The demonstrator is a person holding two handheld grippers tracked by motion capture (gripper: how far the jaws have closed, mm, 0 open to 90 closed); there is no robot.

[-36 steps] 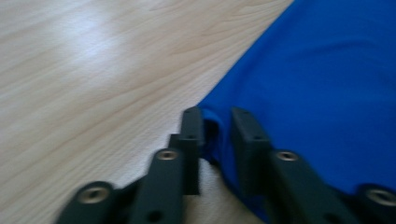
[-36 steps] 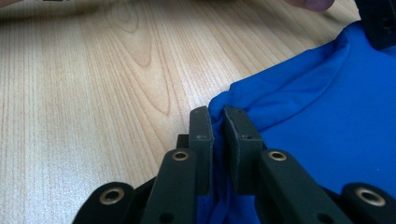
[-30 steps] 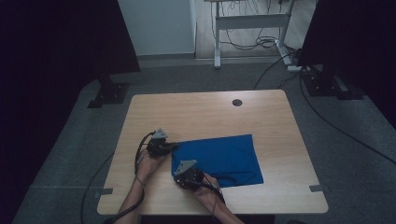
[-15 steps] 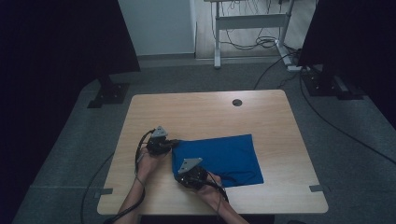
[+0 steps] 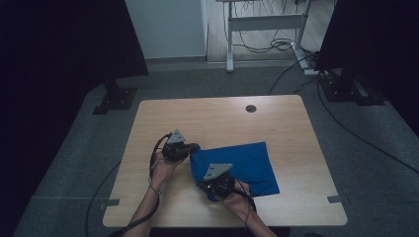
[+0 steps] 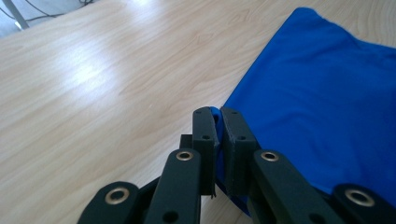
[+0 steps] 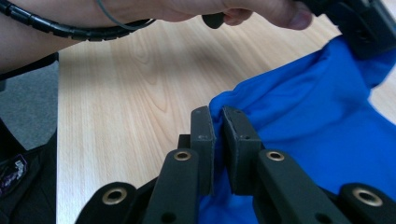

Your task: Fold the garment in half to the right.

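Note:
A blue cloth (image 5: pixel 247 165) lies on the right half of the wooden table (image 5: pixel 217 118). My left gripper (image 5: pixel 193 148) pinches the cloth's far left corner; in the left gripper view its jaws (image 6: pixel 217 122) are shut on that blue edge (image 6: pixel 317 93). My right gripper (image 5: pixel 211 193) grips the near left corner. In the right gripper view its jaws (image 7: pixel 218 122) are shut on a raised fold of the cloth (image 7: pixel 299 112), and the other hand (image 7: pixel 196 9) with its gripper holds the far corner. The left edge of the cloth is lifted off the table.
A round cable hole (image 5: pixel 251 108) sits near the table's far edge. Bare wood stretches left and behind the cloth. Beyond the table stand a desk frame (image 5: pixel 267 24) with cables and dark stands (image 5: pixel 116 96) on grey floor.
Both grippers have risen and shifted right with the cloth's left corners, so its left edge now lifts and bunches over the cloth.

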